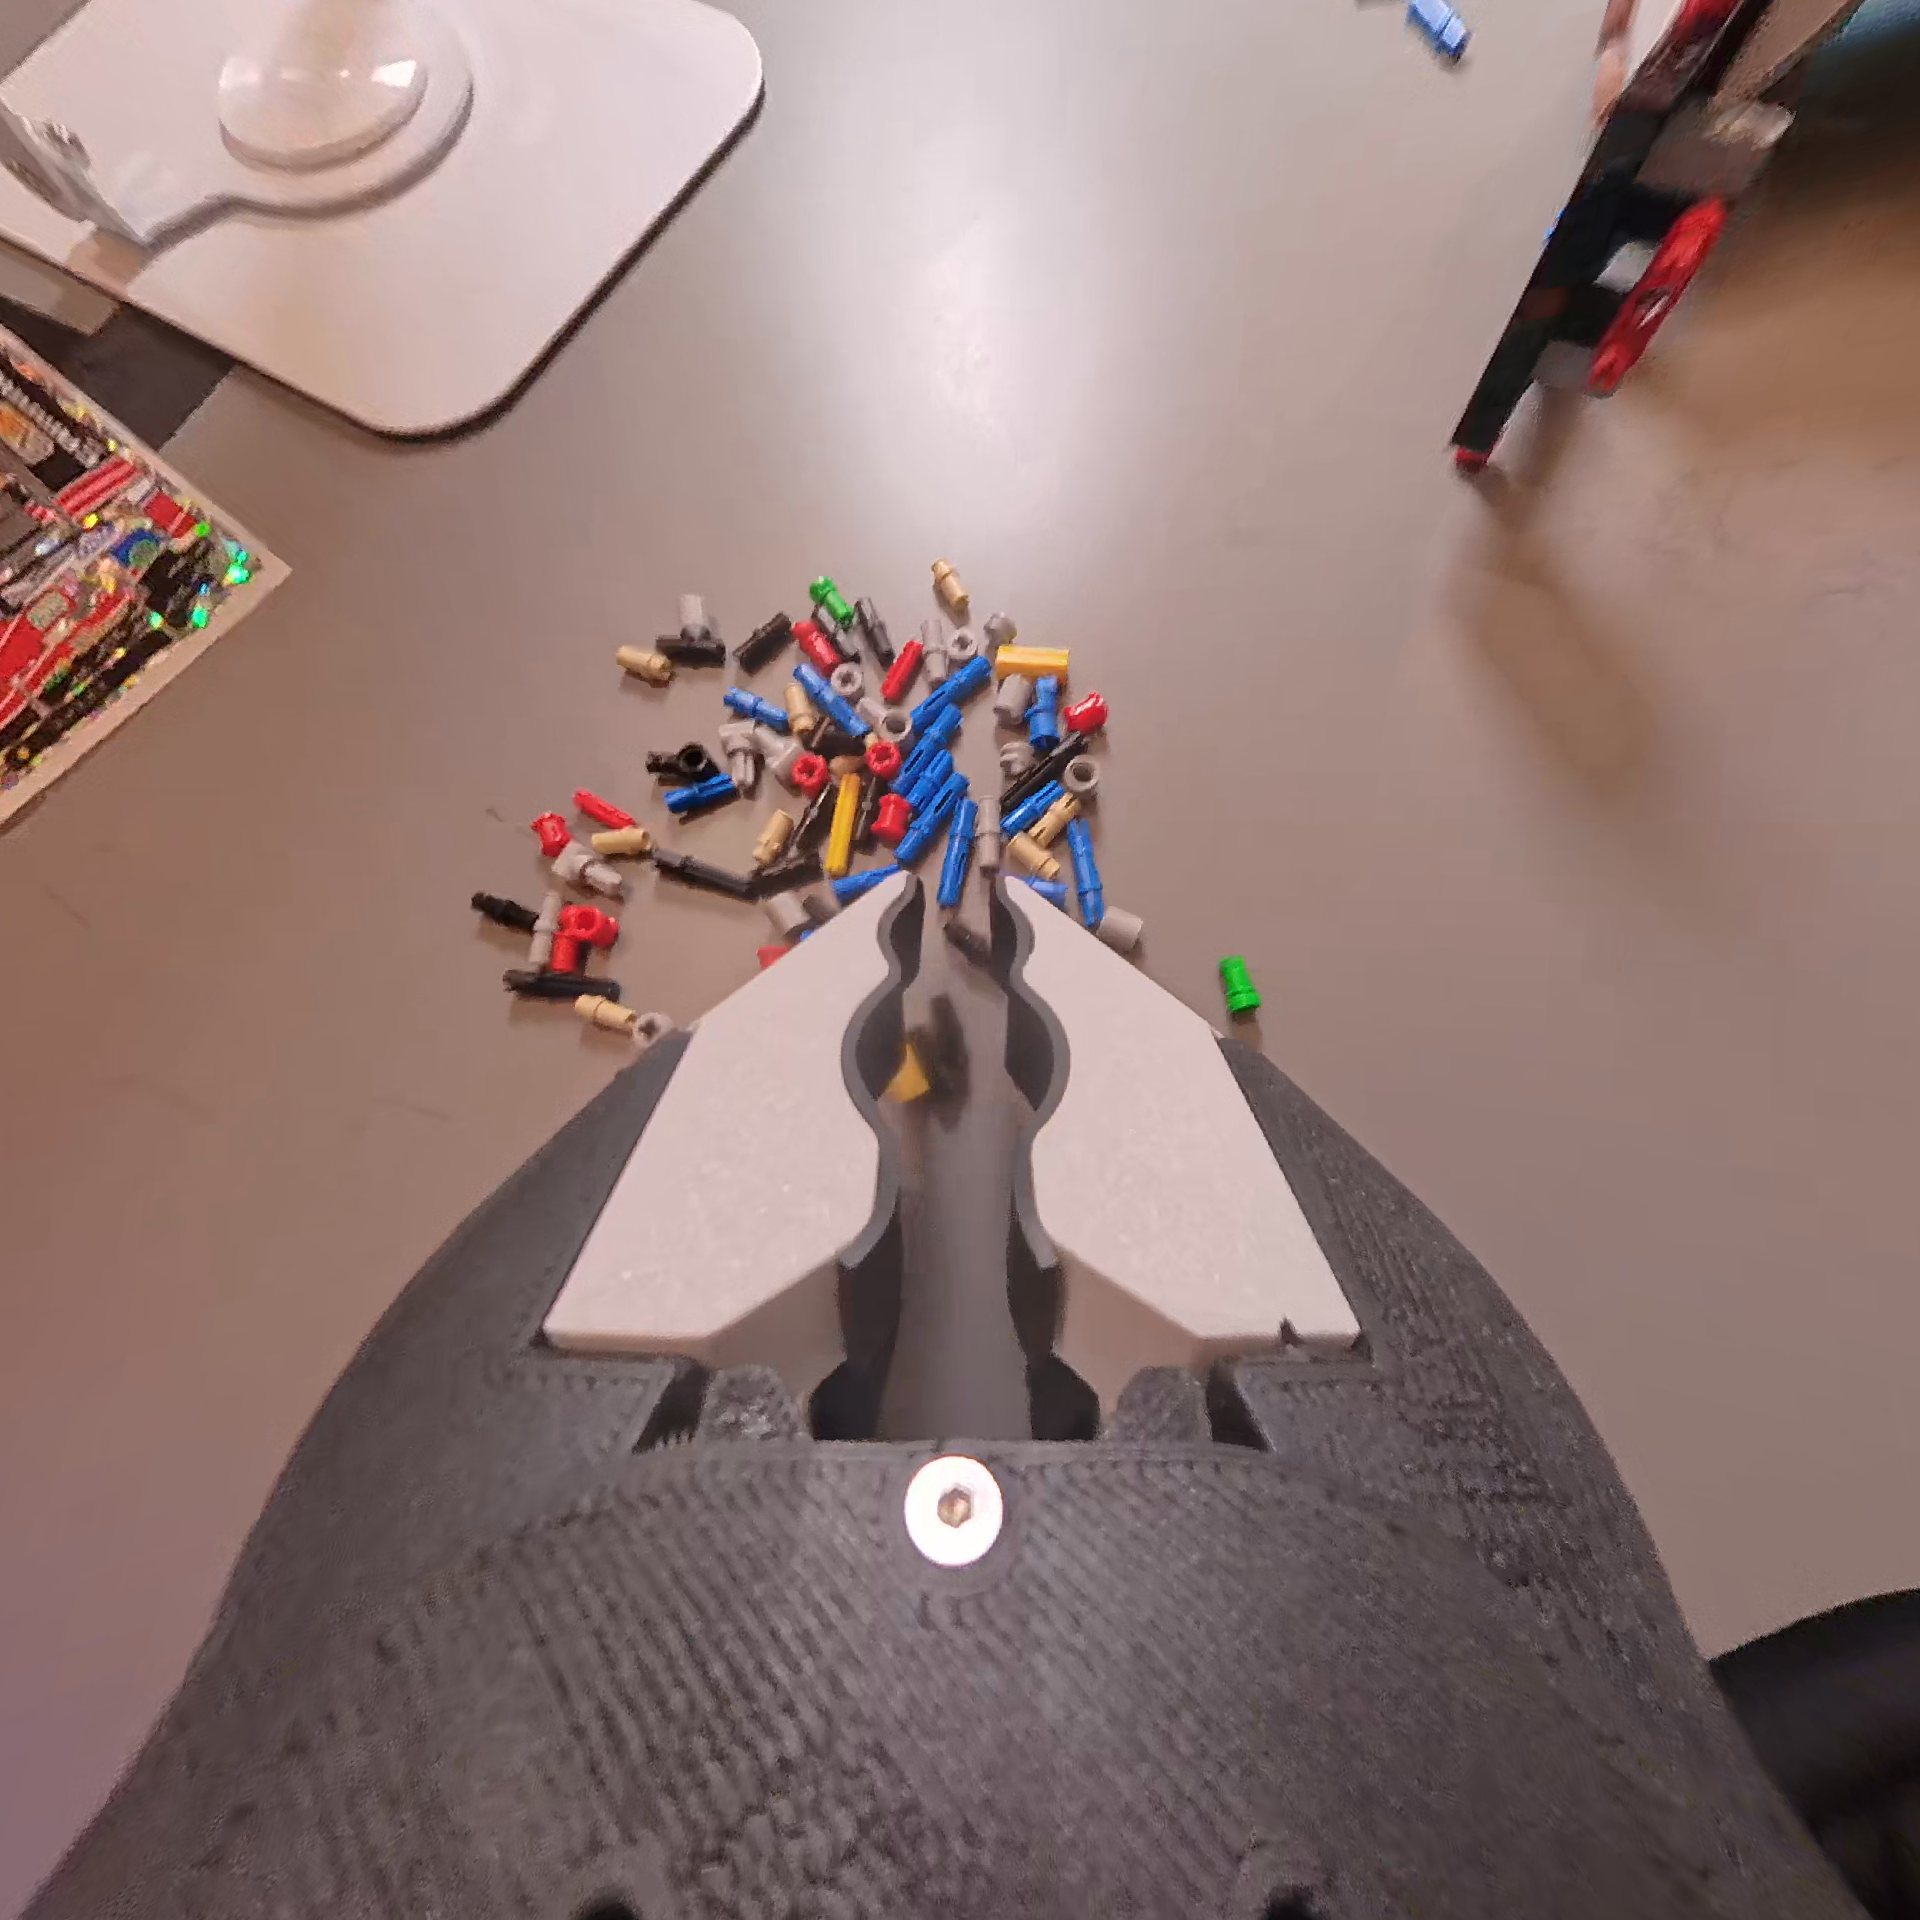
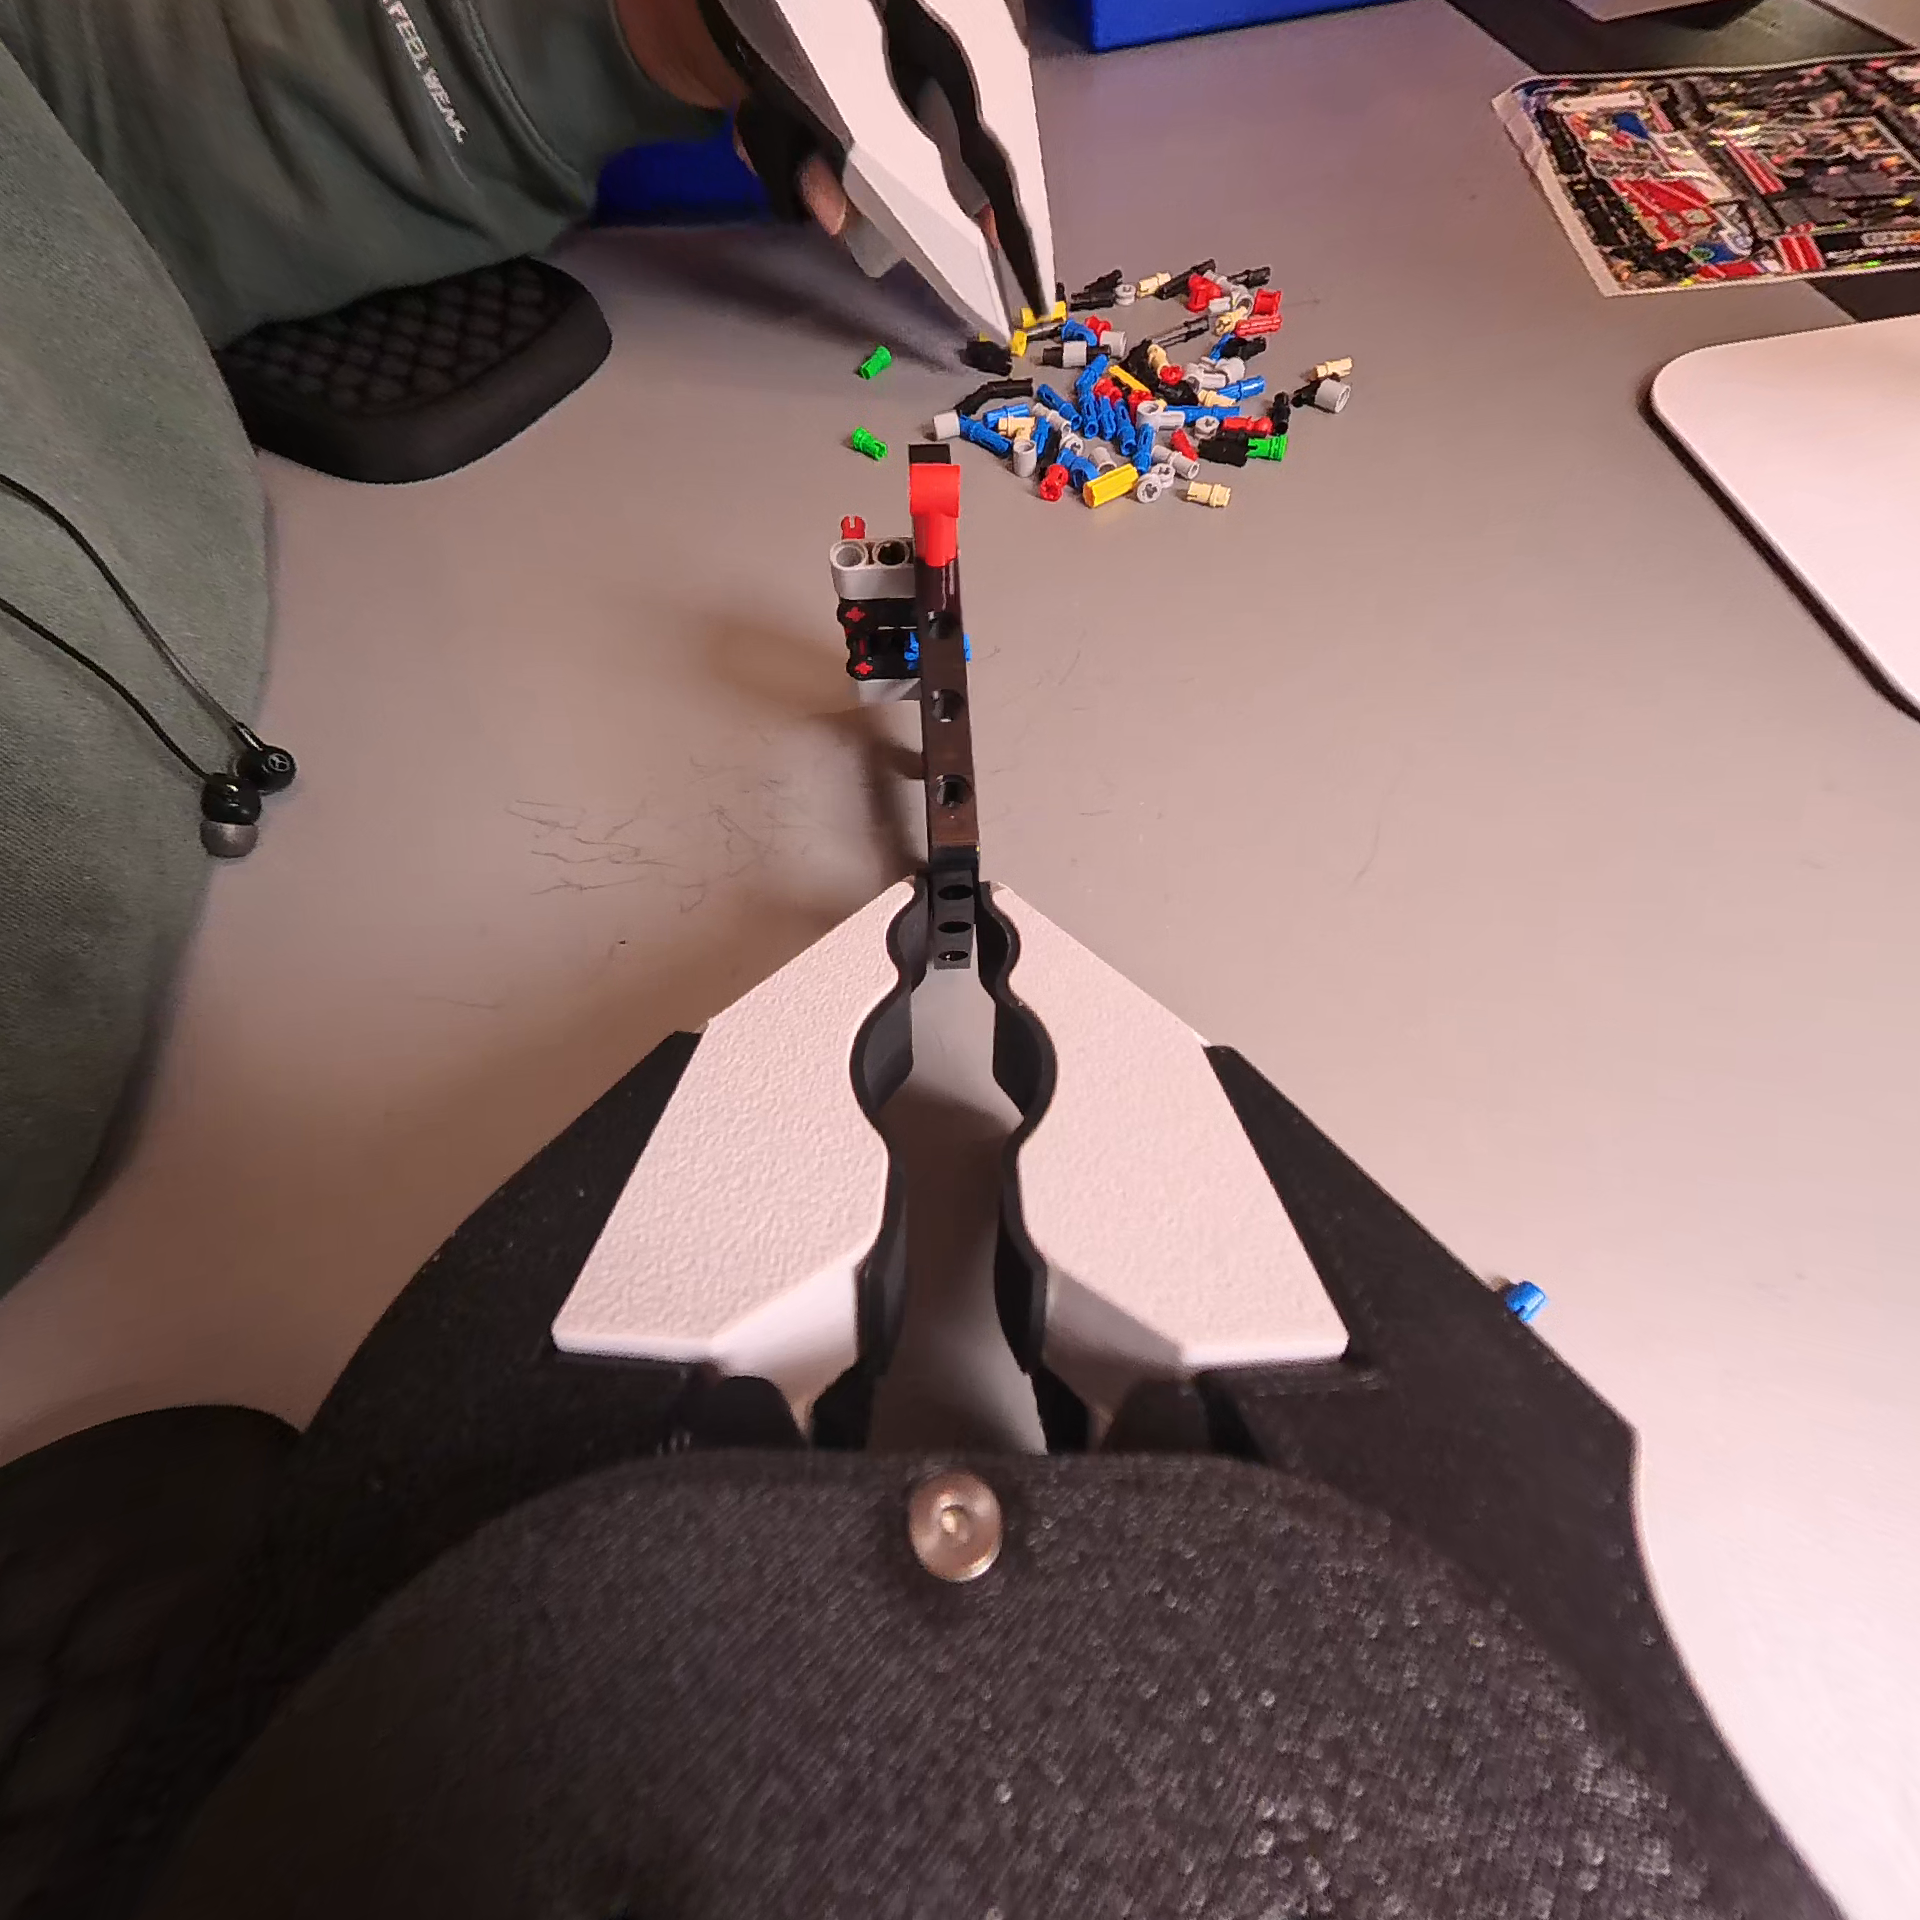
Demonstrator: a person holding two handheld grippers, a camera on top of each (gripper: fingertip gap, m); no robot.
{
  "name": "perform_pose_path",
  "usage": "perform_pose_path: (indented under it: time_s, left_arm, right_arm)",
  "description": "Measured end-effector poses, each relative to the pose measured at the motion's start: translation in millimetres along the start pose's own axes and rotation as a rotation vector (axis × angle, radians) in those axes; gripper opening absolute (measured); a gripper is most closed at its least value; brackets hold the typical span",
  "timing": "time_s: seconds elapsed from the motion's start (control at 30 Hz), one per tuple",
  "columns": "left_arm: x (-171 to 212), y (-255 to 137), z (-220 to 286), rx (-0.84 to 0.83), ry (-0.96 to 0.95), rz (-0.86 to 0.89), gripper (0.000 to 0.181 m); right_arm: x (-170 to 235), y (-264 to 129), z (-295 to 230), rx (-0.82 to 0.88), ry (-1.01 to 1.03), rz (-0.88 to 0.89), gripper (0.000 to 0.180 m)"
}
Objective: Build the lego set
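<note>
Right gripper [image 2: 948,899] nearest the lens, clamped on the near end of a black beam [image 2: 945,727] and holding it out toward 12 o'clock, clear of the table [image 2: 1455,831]. Red piece [image 2: 932,509] at the beam's far end, grey and black blocks [image 2: 868,566] on its 9 o'clock side: the build so far, probably held up and steady so that its pin holes stay open for the next part. Left gripper [image 1: 961,894] down at the near edge of the pin pile [image 1: 883,769], tips narrowly parted among the pieces; cannot tell whether anything is pinched, since a grey and a yellow bit show in the gap only as blur. Likely fishing for a connector. Pins crowded and overlapping, blue ones thickest at the middle, so lifting one alone looks fiddly. Loose green pin [image 1: 1238,982] at 3 o'clock of the tips, apart from the heap. Sticker sheet [image 1: 94,582] at 9 o'clock and white stand base [image 1: 468,260] at 11 o'clock, both well away. Stray blue pin [image 2: 1522,1299] beside the right gripper at 3 o'clock. Green sleeve [image 2: 104,520] with earphones [image 2: 244,790] at 9 o'clock, not in the path.
</note>
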State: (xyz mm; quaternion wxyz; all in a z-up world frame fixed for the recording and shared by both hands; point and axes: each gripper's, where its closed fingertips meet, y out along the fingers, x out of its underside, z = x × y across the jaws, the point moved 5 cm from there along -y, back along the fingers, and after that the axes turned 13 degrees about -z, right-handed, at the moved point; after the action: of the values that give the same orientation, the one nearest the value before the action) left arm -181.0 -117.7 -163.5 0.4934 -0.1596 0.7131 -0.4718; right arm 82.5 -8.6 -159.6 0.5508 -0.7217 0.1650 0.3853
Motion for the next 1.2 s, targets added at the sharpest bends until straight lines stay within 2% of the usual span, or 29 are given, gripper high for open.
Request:
perform_pose_path:
  time_s: [0.3,0.4,0.5,0.57,0.73,0.77,0.83,0.9,1.0,1.2]
  left_arm:
    - [-38,1,45,0.274,0.025,0.266,0.028]
    - [-52,11,72,0.348,0.099,0.282,0.035]
    - [-62,18,94,0.402,0.160,0.282,0.033]
    - [-64,26,101,0.375,0.184,0.255,0.022]
    - [-64,29,105,0.349,0.207,0.231,0.022]
    - [-63,29,104,0.351,0.203,0.225,0.021]
    - [-62,29,102,0.342,0.190,0.221,0.021]
    - [-61,29,99,0.325,0.177,0.215,0.022]
    - [-61,30,98,0.308,0.171,0.215,0.022]
    - [-61,34,98,0.284,0.172,0.200,0.022]
  right_arm:
    - [-4,5,-6,-0.020,-0.024,0.005,0.006]
    - [-7,9,-10,-0.026,-0.043,0.002,0.006]
    - [-9,12,-14,-0.032,-0.056,0.002,0.006]
    - [-11,14,-17,-0.037,-0.068,0.001,0.006]
    - [-11,13,-17,-0.018,-0.069,-0.003,0.007]
    - [-10,10,-15,-0.007,-0.072,-0.017,0.013]
    - [-8,-10,-4,0.055,-0.055,-0.022,0.020]
    - [0,-37,14,0.134,0.026,-0.025,0.020]
    - [28,-66,39,0.306,0.144,-0.120,0.020]
    - [56,-59,56,0.377,0.254,-0.257,0.020]
